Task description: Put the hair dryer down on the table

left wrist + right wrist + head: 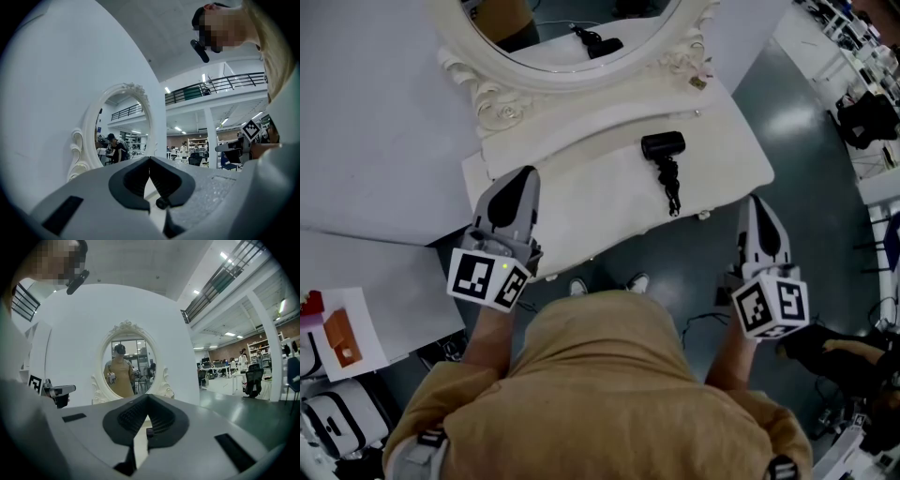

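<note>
Left gripper view shows the left gripper (149,160) with its jaws pressed together and nothing between them. The right gripper (148,398) is likewise closed and empty (both face the vanity). Beyond them, in the head view, the black hair dryer (663,146) lies on the white table (581,206), its cord (671,185) bunched just in front. It is well apart from both grippers, below the oval mirror (581,77).
</note>
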The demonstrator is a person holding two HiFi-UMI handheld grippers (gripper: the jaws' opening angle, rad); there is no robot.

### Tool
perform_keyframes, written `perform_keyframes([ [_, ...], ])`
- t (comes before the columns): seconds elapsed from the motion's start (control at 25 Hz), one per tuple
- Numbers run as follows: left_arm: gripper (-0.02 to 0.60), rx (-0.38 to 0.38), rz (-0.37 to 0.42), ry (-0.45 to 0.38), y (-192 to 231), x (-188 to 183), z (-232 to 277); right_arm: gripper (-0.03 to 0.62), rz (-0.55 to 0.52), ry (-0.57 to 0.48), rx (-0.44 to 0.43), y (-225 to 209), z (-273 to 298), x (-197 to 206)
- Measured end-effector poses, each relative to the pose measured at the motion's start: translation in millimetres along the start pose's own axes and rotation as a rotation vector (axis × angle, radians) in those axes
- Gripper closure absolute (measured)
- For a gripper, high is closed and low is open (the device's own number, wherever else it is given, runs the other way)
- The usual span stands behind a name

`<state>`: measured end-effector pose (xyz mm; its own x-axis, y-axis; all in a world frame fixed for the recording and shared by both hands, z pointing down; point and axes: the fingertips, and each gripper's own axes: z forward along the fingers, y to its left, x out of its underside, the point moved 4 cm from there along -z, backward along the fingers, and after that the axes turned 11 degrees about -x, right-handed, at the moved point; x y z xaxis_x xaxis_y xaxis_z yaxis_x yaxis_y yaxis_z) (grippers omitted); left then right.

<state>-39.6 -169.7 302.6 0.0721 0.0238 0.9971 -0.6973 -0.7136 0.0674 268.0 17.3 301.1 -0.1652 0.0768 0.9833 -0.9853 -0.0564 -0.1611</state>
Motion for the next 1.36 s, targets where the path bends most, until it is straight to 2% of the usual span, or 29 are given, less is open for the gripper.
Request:
perform_keyframes([
  [0.56, 0.577, 0.043, 0.01, 0.002, -9, 0, 24, 0.592, 0.004, 0.0, 0.026, -10, 3, 1],
  [1.36, 0.577, 0.029, 0.011, -0.001, -10, -2, 48, 0.592, -0.04, 0.018, 0.001, -21, 29, -5],
])
